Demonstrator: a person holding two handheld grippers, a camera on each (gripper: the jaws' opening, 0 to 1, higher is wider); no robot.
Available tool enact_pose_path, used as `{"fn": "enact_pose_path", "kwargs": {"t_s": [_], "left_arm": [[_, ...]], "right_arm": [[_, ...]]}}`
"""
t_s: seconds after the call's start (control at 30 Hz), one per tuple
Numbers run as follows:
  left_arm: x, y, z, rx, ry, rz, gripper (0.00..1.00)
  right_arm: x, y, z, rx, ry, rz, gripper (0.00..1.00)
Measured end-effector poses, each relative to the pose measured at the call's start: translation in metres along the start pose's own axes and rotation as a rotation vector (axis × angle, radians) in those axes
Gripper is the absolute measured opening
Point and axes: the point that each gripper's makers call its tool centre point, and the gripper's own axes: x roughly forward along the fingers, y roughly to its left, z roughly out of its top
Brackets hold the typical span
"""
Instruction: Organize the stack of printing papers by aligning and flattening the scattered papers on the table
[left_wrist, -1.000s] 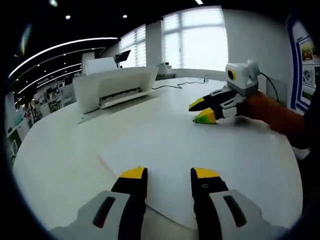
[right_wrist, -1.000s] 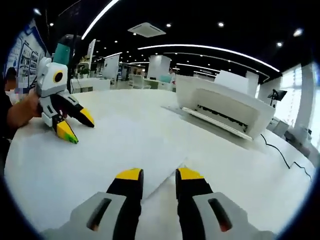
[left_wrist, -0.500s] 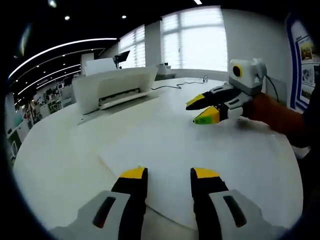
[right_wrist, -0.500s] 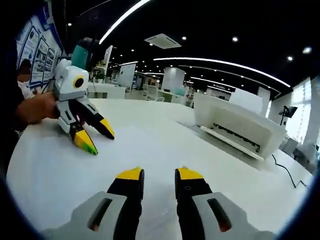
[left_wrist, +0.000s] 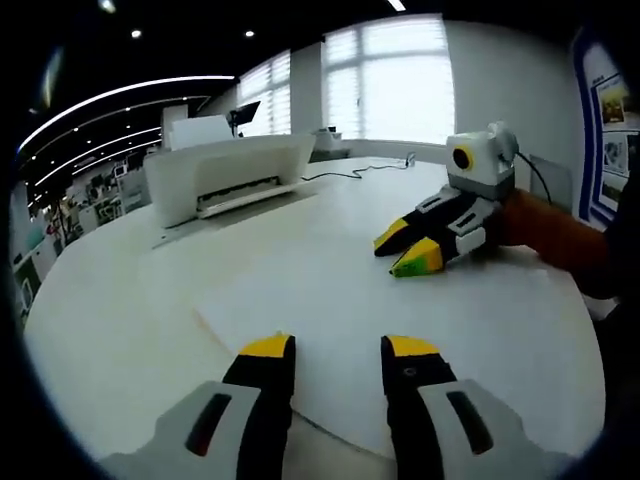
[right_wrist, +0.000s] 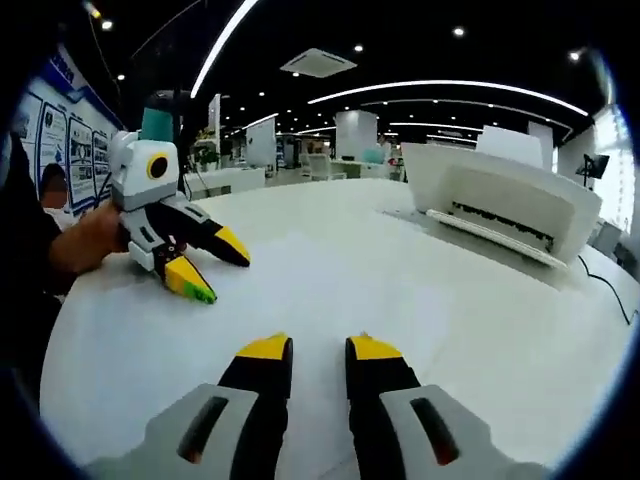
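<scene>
— Papers (left_wrist: 400, 320) lie flat on table (left_wrist: 120, 300), right ahead of our left hand-held gripper (left_wrist: 340, 350), jaws apart, empty; long side runs twd printer (left_wrist: 225, 175).
— Right hand-held gripper (left_wrist: 408, 248)? Parted, empty, at far edge. Left's nearer the near edge, we'd judge.

An open-plan office is showing here. A printer (left_wrist: 225, 175) is sitting on the table (left_wrist: 110, 300), with ceiling lights (right_wrist: 440, 88) glowing and windows (left_wrist: 395, 80) shining.

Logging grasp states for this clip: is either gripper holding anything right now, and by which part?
Nothing is held. The left gripper and right gripper both hover open over the paper, jaws empty.
</scene>
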Motion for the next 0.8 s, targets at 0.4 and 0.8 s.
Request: {"fn": "enact_pose_path", "kwargs": {"t_s": [0.4, 0.8], "left_arm": [[0.003, 0.000, 0.002, 0.019, -0.031, -0.028, 0.40], [-0.001, -0.003, 0.012, 0.019, -0.058, -0.053, 0.50]], "right_arm": [[-0.003, -0.004, -0.001, 0.006, -0.011, -0.005, 0.18], [-0.023, 0.006, 0.005, 0.052, 0.023, 0.023, 0.23]]}}
